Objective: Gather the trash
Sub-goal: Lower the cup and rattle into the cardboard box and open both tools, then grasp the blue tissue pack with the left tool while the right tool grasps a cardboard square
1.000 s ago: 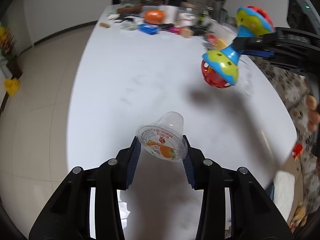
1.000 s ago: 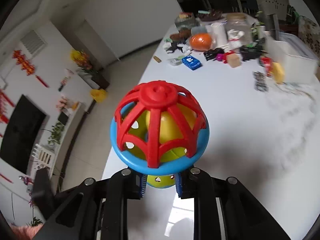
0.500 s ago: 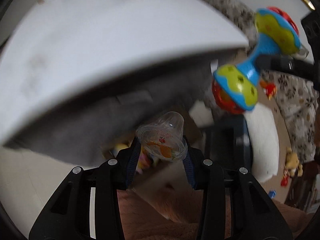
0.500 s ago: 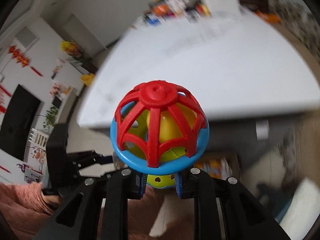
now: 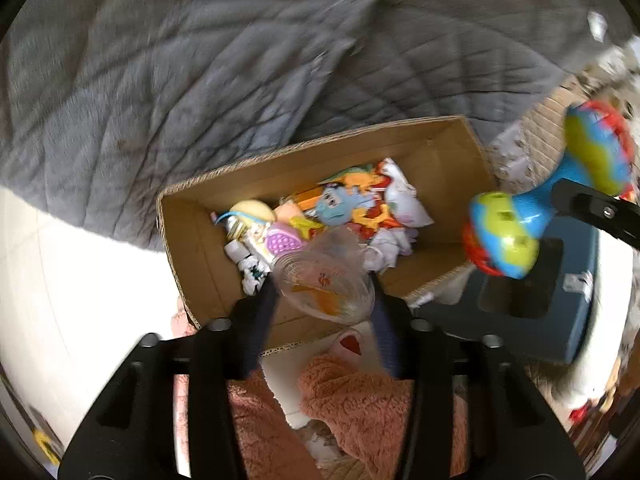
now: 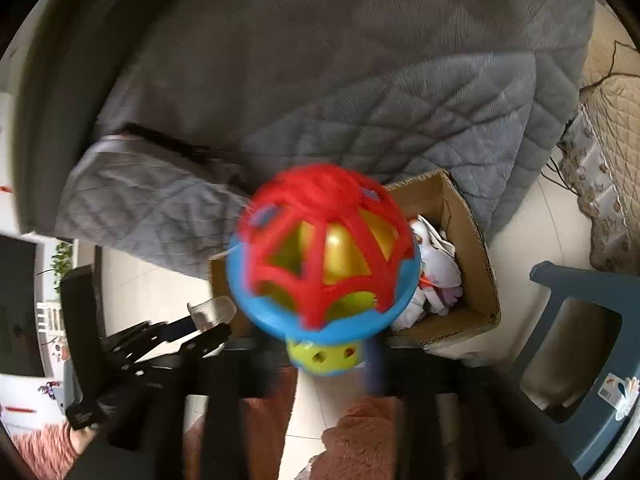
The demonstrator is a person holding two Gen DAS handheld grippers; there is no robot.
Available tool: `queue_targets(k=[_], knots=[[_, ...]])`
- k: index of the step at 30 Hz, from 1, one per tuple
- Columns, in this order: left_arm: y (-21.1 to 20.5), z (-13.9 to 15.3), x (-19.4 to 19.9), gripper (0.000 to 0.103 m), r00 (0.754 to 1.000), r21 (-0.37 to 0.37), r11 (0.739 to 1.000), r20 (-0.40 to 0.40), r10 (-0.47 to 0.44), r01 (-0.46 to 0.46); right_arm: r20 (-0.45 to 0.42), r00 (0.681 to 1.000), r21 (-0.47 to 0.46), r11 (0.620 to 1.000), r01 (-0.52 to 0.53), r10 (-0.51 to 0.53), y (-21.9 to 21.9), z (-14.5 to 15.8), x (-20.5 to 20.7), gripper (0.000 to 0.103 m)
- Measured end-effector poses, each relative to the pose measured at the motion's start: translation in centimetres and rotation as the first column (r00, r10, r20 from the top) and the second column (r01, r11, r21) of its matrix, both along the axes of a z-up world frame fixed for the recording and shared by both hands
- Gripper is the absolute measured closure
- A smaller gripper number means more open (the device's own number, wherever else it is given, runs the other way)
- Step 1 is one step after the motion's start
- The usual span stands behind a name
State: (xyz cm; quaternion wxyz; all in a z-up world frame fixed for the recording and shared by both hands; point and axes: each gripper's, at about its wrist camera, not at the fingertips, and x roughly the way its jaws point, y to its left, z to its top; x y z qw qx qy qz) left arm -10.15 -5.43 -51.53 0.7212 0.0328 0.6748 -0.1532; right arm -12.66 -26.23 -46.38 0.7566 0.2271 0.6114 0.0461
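My left gripper [image 5: 324, 296] is shut on a clear plastic cup [image 5: 324, 280] with an orange printed lid, held above the near side of an open cardboard box [image 5: 192, 248]. The box holds wrappers, crumpled paper and colourful toys [image 5: 340, 204]. My right gripper [image 6: 328, 364] is shut on a rattle toy [image 6: 324, 256] with a red cage, blue rim and yellow-green ends, held over the box [image 6: 476, 248]. The rattle also shows in the left wrist view [image 5: 548, 200], to the right of the box. The cup shows in the right wrist view [image 6: 212, 312].
A grey quilted cover [image 5: 200, 60] hangs behind the box. A dark blue plastic stool [image 5: 552, 312] stands right of the box, also in the right wrist view [image 6: 580, 344]. The floor [image 5: 80, 280] is pale tile. Pink fuzzy sleeves [image 5: 360, 408] lie below my grippers.
Both grippers have swung off the white table and down toward the floor. They now hang over the cardboard box, with the cup and the rattle still held.
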Motion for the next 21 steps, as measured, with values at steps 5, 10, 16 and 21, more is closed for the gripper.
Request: queue_targets(k=[5,10,16,21], knots=[[0.8,0.5,0.1,0.024,0.997,0.030,0.997,-0.015,0.070,-0.069,-0.028,0.999,-0.017,0.999,0.032,-0.032,-0.3,0.4,0.9,0.026],[0.8,5.0,0.2,0.024,0.999,-0.025,0.999,-0.018,0.041,-0.042,0.021,0.999,0.006,1.000,0.024,-0.024,-0.5,5.0,1.0,0.016],[0.8,16.9,-1.1,0.024,0.989,-0.178,0.973,0.067,-0.134,0.144,0.147,0.989,0.048,0.999,0.006,-0.013,-0.4,14.3,0.3,0.008],[3.5,28.0,2.3,0.016,0.955,-0.309,0.920,0.243,-0.170,0.242,0.300,0.950,0.166,0.985,0.037,-0.086,-0.4,23.5,0.7,0.006]])
